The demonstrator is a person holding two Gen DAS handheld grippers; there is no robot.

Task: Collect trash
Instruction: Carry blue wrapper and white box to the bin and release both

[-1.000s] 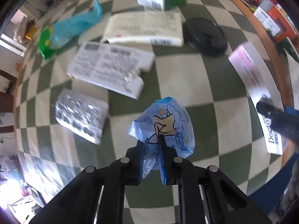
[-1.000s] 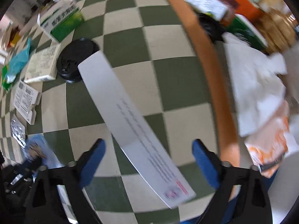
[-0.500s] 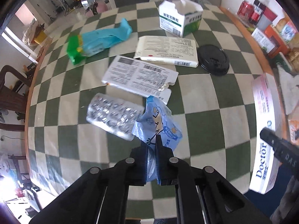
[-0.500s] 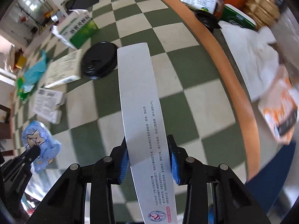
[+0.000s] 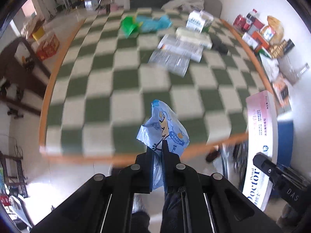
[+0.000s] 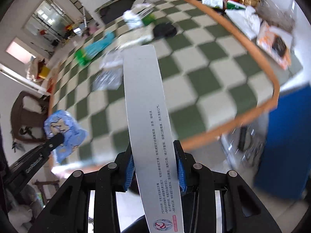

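My left gripper is shut on a crumpled blue snack wrapper and holds it in the air near the front edge of the green-and-white checkered table. The wrapper also shows in the right wrist view. My right gripper is shut on a long white toothpaste box, held above the table's front right corner. The box also shows in the left wrist view. Both views are motion-blurred.
On the table's far part lie a green and teal bag, a milk carton, flat white boxes, a foil blister pack and a black lid. A blue bin stands off the table's right edge.
Both grippers have lifted and pulled back toward the table's front edge with their loads. The right gripper closed on the toothpaste box a second ago. The table trash now looks farther away.
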